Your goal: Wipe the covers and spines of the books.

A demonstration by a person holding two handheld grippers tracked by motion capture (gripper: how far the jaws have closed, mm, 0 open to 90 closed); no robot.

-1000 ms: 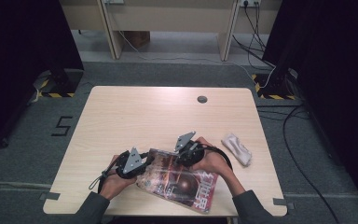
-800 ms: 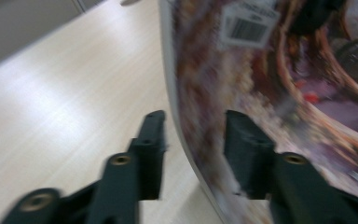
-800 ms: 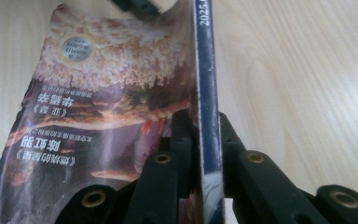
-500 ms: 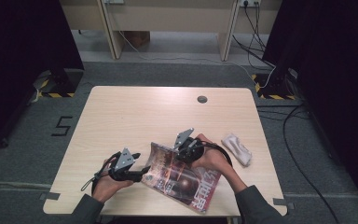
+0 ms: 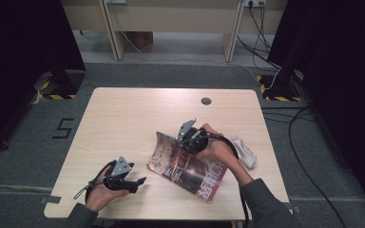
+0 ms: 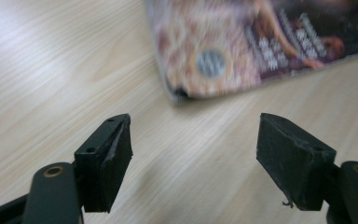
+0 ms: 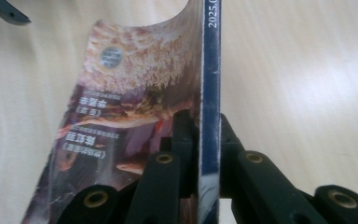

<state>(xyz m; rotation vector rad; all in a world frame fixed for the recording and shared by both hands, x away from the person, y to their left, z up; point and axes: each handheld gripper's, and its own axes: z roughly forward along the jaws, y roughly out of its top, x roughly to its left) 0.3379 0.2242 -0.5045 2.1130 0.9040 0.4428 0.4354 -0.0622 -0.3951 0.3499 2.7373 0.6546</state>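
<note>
- Magazine (image 5: pixel 190 168) lies on wooden table (image 5: pixel 123 118) — spine edge lifted, clamped by right gripper (image 5: pixel 186 137).
- Left gripper (image 5: pixel 140 181) w/ jaws apart, holding nothing — just beside magazine corner.
- White pkg (image 5: pixel 244 152) near right edge.

Magazine (image 5: pixel 190 168) on table (image 5: pixel 123 118)

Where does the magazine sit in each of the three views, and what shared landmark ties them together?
High view: magazine right of centre, its far edge lifted by the right tool.
Left gripper view: magazine at top, lying beyond the open left tool.
Right gripper view: magazine centre, its spine clamped in the right tool.
Shared landmark: the round grey badge on the cover.
</note>
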